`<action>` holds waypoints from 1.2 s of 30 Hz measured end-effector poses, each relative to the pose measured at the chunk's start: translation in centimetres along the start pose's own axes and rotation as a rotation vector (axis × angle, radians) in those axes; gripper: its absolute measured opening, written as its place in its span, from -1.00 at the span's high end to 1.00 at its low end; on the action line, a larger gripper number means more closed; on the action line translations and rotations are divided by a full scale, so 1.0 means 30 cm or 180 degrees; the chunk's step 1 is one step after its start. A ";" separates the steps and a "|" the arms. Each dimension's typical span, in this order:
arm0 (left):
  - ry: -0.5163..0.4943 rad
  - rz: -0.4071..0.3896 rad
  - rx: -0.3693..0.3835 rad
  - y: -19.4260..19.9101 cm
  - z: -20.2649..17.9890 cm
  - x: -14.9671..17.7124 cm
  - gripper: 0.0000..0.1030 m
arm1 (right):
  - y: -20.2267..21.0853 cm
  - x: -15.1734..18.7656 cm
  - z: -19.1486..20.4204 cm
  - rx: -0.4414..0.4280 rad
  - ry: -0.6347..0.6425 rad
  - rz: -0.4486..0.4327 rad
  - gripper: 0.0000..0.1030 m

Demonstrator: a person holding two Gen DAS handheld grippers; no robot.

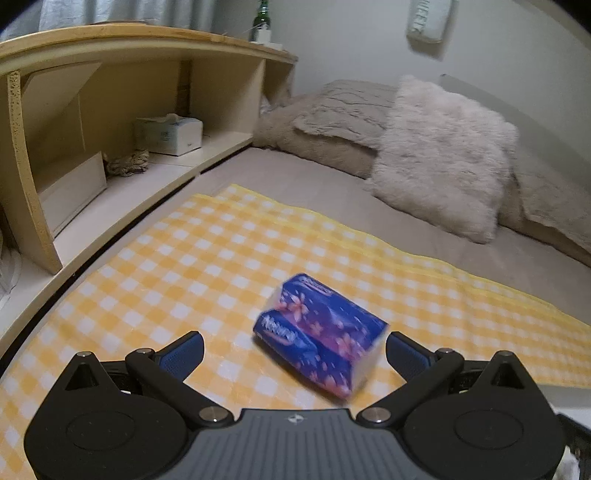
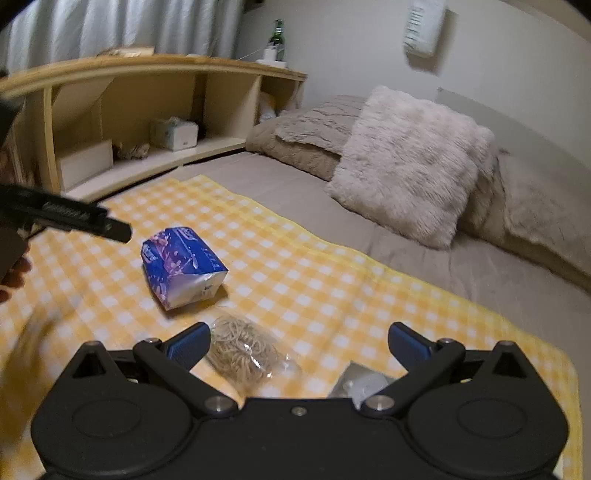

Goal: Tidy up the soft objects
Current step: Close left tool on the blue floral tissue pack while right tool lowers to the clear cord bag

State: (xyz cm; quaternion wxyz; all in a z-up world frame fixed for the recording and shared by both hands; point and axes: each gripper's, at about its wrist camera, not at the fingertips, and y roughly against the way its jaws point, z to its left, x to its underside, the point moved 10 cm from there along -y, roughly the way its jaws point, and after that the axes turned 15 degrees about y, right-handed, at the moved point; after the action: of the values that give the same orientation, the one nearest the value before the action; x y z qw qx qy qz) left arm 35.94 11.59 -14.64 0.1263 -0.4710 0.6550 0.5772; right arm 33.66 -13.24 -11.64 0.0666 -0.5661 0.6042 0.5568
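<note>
A bed (image 1: 332, 184) was covered in part by a yellow checked cloth (image 1: 184, 258), with a fluffy pillow (image 1: 443, 155) lying beyond it. A blue tissue pack (image 1: 321, 332) was seen on the cloth, between the wide-open fingers of the left gripper (image 1: 295, 350), ungripped. The right gripper (image 2: 299, 343) was likewise spread wide and empty, above a bag of rubber bands (image 2: 243, 350).

Ahead of you a wooden shelf unit (image 1: 122, 92) runs along the bed (image 1: 332, 184), pale curtains (image 2: 122, 26) hanging above it. A fluffy cushion (image 2: 410, 162) leans against the off-white wall (image 2: 347, 40).
</note>
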 end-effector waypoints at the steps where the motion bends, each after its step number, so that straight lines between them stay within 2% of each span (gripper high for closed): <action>1: 0.0011 -0.0023 -0.0051 -0.020 -0.001 -0.007 -1.00 | -0.018 -0.005 0.001 0.0024 0.0049 0.0012 -1.00; 7: 0.0042 -0.0081 -0.0157 -0.162 -0.040 -0.038 -1.00 | -0.137 0.006 -0.022 0.0056 0.0046 0.0132 -0.93; 12: -0.0022 -0.0227 -0.0399 -0.286 -0.075 -0.072 -1.00 | -0.232 0.057 -0.030 -0.0046 -0.0017 0.0295 -0.47; 16: -0.0310 -0.0291 -0.0509 -0.369 -0.125 -0.098 -1.00 | -0.287 0.080 -0.023 -0.0111 0.0001 0.0335 -0.16; 21: -0.0929 -0.0290 -0.0650 -0.440 -0.184 -0.059 -1.00 | -0.342 0.089 0.028 -0.0249 0.0138 0.0316 -0.14; 25: -0.1494 -0.0113 -0.0806 -0.493 -0.203 0.007 -1.00 | -0.376 0.127 0.103 -0.0427 0.0417 0.0534 -0.11; 28: -0.1545 -0.0012 -0.0867 -0.491 -0.192 0.022 -1.00 | -0.371 0.156 0.172 -0.0806 0.0544 0.0708 -0.08; 31: -0.1476 0.0208 -0.0820 -0.473 -0.169 0.036 -1.00 | -0.340 0.172 0.245 -0.1204 0.0715 0.0799 -0.10; 33: -0.1486 0.0342 -0.0795 -0.452 -0.146 0.047 -1.00 | -0.319 0.169 0.275 -0.1364 0.0760 0.0829 -0.10; 36: -0.1527 0.0481 -0.0860 -0.420 -0.101 0.057 -1.00 | -0.291 0.140 0.260 -0.1505 0.0568 0.0831 -0.17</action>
State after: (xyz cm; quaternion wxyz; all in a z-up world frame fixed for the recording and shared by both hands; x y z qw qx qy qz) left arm 45.82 9.52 -22.97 0.1703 -0.2833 0.5568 0.7620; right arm 34.52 -7.69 -22.73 -0.1930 -0.5300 0.5289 0.6341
